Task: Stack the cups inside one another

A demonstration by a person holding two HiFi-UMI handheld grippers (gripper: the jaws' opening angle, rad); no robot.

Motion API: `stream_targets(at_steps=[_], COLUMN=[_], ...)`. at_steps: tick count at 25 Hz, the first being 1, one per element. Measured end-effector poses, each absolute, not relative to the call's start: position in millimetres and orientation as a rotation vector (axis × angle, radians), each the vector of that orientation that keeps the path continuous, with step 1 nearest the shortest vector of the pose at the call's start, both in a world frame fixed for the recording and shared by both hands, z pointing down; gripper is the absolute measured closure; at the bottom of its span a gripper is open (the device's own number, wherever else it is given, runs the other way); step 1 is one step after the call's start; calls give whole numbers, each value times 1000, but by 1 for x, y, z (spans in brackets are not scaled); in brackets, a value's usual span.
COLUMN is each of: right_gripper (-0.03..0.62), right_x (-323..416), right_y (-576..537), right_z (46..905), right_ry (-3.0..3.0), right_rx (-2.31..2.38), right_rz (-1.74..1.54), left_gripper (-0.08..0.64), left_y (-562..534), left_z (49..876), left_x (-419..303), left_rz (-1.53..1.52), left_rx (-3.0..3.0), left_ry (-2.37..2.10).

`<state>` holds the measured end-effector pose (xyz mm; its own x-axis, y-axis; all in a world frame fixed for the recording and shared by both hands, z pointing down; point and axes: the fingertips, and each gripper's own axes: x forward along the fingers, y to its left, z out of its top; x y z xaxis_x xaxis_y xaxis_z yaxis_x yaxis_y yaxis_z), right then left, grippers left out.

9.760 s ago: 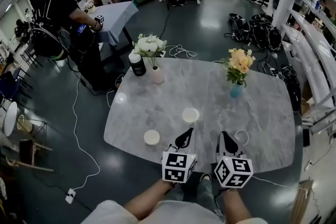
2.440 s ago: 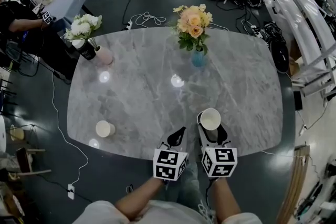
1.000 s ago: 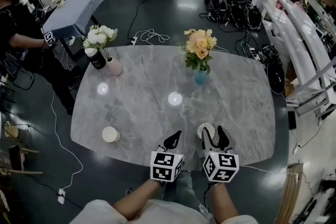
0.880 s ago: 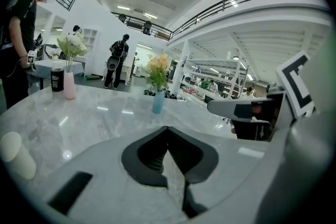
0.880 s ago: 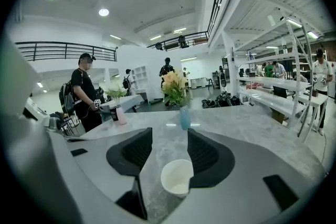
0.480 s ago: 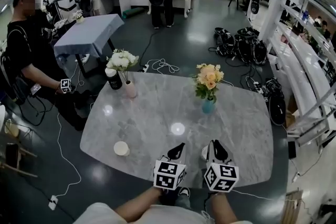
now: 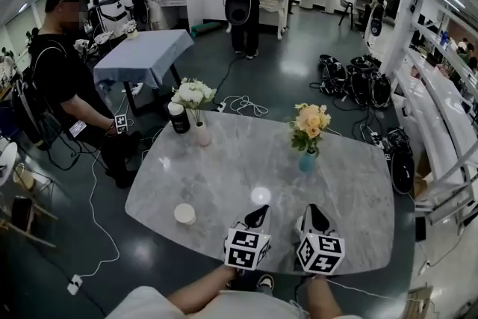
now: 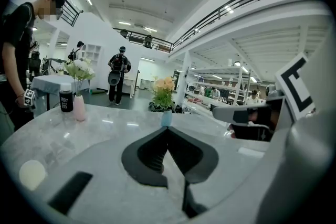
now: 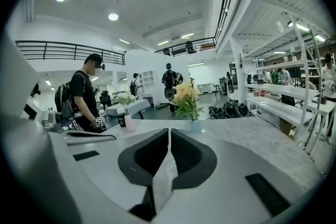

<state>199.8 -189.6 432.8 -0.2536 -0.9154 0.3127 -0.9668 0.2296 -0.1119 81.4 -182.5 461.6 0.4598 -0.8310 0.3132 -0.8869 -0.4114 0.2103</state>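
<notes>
At the table's (image 7: 351, 175) near edge, both grippers are held side by side. The left gripper's (image 7: 261, 211) fingers are pressed together, empty. The right gripper's (image 7: 311, 210) jaws are being closed, a cup's (image 9: 164, 173) pale wall pinched between them. The other cup (image 7: 184, 214) is seen standing well apart, leftward.

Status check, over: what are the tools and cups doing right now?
Left tool shut, empty. Right tool closing, nothing between its jaws. One cup alone at table's left; second cup not clearly seen. Nothing in the way.
</notes>
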Motion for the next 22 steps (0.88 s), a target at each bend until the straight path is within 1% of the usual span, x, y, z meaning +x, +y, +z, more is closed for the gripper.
stream_targets(at_steps=[22], right_gripper=[572], right_x=[201], right_y=[-174], right_z=[437], right_ry=[-2295], right_rx=[1807], right_rz=[453], left_gripper=[565], left_y=[-173], left_z=[462], left_x=[81], left_rz=[224], left_rx=[2367], left_ry=[-1477])
